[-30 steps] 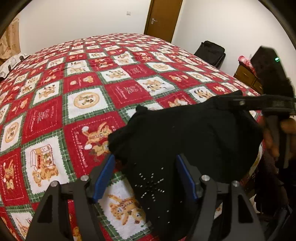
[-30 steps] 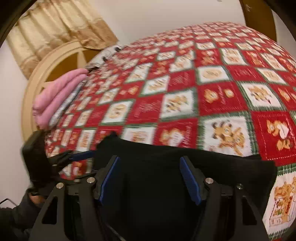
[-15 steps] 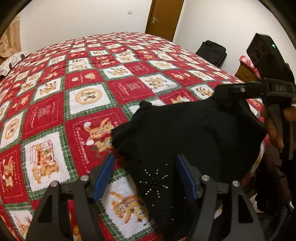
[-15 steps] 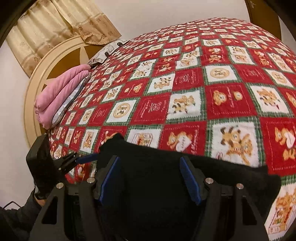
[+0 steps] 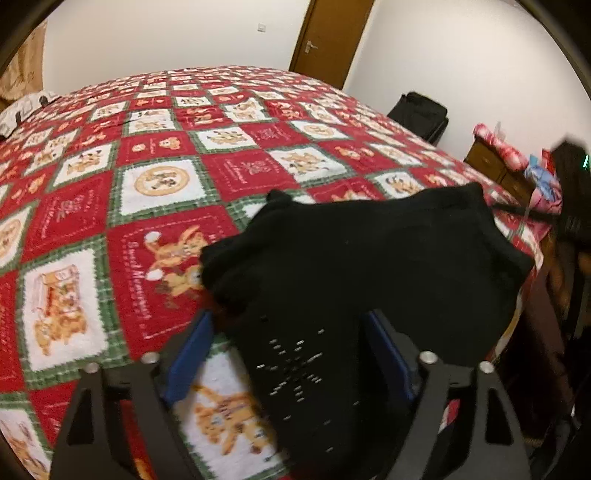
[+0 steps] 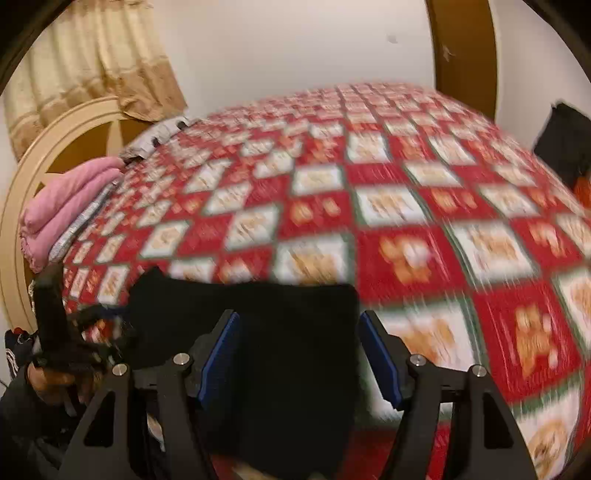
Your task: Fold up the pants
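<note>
Black pants [image 5: 369,258] lie in a folded heap on the red/green/white patchwork bedspread [image 5: 155,177], at the bed's near edge & corner.

L gripper [image 5: 291,354]: jaws opening right now, blue pads wide apart. Pants fabric w/ a small studded starburst runs betw. the fingers and on past the tips. L pad [image 5: 192,354] stands clear of the cloth w/ bedspread showing in the gap; R pad sits at the cloth's edge, can't tell if it touches. No pinch visible. Bulk of the pants spreads ahead of the tips and off to their right, a rumpled fold just beyond the L fingertip.

R gripper [image 6: 299,354]: pads apart, about mid-width, not clamped. Dark fabric fills the space betw. the fingers and goes under them; top edge of the pants lies just past the tips, its right corner roughly in line w/ the R finger. View is motion-blurred, so contact w/ the pads can't be judged.

Each gripper shows in the other's cam: R one blurred at far right of the L view, by the pants' far corner; L one at far left of the R view, held by a hand [image 6: 55,380] in a dark sleeve.

Beyond the tips: door [image 5: 328,33], black bag [image 5: 421,114], pink folded blanket [image 6: 62,206] by the round headboard [image 6: 22,192], curtain [image 6: 88,55]
</note>
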A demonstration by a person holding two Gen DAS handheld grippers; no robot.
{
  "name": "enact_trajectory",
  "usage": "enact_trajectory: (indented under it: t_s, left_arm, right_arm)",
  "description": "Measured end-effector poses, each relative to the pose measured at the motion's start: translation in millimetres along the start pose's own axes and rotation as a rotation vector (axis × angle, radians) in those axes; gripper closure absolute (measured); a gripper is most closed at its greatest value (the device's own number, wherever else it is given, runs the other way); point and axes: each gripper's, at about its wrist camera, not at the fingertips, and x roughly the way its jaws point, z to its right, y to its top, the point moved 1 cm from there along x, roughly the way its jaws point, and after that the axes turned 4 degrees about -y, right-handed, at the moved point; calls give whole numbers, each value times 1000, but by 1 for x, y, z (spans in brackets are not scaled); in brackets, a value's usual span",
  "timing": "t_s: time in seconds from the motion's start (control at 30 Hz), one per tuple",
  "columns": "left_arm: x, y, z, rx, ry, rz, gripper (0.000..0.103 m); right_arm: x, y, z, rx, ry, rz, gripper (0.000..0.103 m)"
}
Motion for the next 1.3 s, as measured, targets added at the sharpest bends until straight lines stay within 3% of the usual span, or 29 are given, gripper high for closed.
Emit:
enact_trajectory:
  t_s: [0.1, 0.13, 0.17, 0.2, 0.23, 0.27, 0.33, 0.5, 0.63, 0.73, 0.87, 0.97, 1.0, 1.03, 1.07, 1.1, 1.17, 1.23, 1.3]
  left_arm:
    - [3, -3, 12, 1, -52, 23, 17]
    - [4, -4, 18, 25, -45, 25, 26]
    - [4, -5, 25, 66, -33, 25, 45]
    - [4, -5, 27, 80, -32, 24, 56]
    - [2, -4, 26, 70, -65, 28, 74]
    - [-1, -3, 24, 63, -86, 37, 77]
    - [-11, 0, 20, 50, -58, 66, 79]
    - [-56, 15, -13, -28, -61, 187, 79]
    - [-104, 29, -58, -62, 33, 262, 79]
    - [-146, 33, -109, -105, 158, 314, 79]
    - [-171, 27, -191, -218, 307, 306, 79]
    - [-156, 13, -240, -294, 391, 253, 79]
    - [-147, 7, -250, -316, 399, 228, 79]
    - [-137, -1, -257, -331, 405, 204, 77]
    - [-132, -5, -259, -332, 410, 196, 69]
    - [-131, -9, -258, -334, 427, 205, 63]
    - [-138, -15, -252, -354, 469, 208, 37]
    - [-149, -16, -245, -340, 518, 192, 34]
    - [-162, -15, -230, -295, 607, 196, 34]
  right_arm:
    - [18, -21, 10, 34, 49, -51, 35]
    - [20, -25, 7, 13, 45, -34, 35]
    - [21, -26, 4, -1, 62, -31, 35]
    - [23, -24, 1, 3, 86, -42, 51]
    - [23, -23, -3, -7, 108, -47, 72]
    - [19, -22, -9, -20, 144, -26, 76]
    - [6, -17, -26, -83, 139, 19, 77]
    - [3, 23, -70, -162, 233, 34, 77]
    - [32, 80, -127, -241, 345, 26, 77]
    - [78, 131, -191, -290, 475, -11, 77]
    - [156, 171, -271, -328, 597, -91, 77]
    - [220, 174, -324, -347, 597, -194, 77]
    - [240, 169, -337, -365, 560, -216, 76]
    - [256, 163, -344, -369, 527, -236, 74]
    - [265, 160, -346, -369, 517, -251, 69]
    - [271, 157, -344, -358, 514, -252, 58]
    - [273, 159, -328, -311, 521, -241, 43]
    - [265, 161, -307, -284, 522, -227, 40]
    - [245, 162, -288, -273, 451, -171, 39]
